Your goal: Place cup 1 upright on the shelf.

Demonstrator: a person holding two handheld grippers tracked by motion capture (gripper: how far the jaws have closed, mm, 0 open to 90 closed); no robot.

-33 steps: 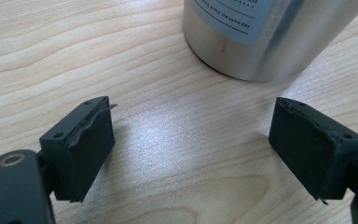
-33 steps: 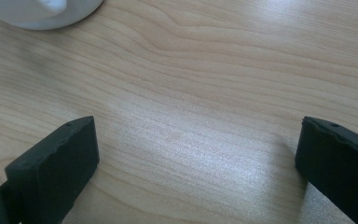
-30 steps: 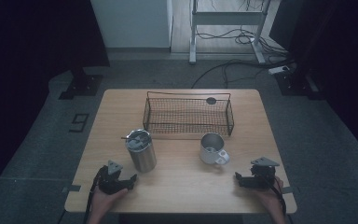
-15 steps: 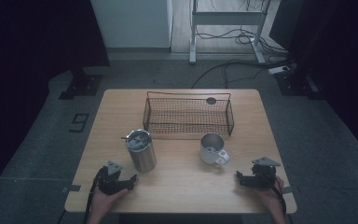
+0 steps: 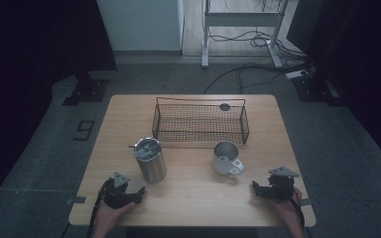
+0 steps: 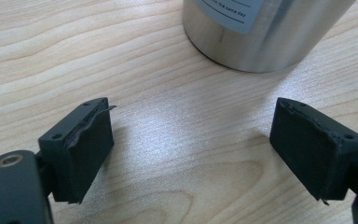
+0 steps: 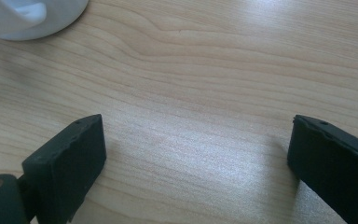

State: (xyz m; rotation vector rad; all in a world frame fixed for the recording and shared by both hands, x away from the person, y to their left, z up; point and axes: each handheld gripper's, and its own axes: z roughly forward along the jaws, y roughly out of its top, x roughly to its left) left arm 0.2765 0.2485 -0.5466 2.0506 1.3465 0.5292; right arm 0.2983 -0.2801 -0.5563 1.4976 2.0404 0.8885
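The room is lying dark around a lit wooden table (image 5: 193, 203), with a wire basket (image 5: 201, 105) standing at its far middle.

At the left, the left gripper (image 5: 138, 192) is resting near the front edge. Its jaws are standing released and have just been opening a little, with bare wood between them. The steel tumbler (image 5: 150, 159) is standing upright just ahead of it, apart from the pads.

In the middle right, the mug (image 5: 225, 158) is standing upright in front of the basket, handle towards the person.

At the right, the right gripper (image 5: 256, 188) is resting near the front edge, likewise released and grasping nothing, well apart from the mug.

Against the earlier pictures, no vessel is shifting and neither hand is travelling. Judgement: the work is only starting, and the left jaws are readying for the tumbler. Both vessels are waiting outside the basket.
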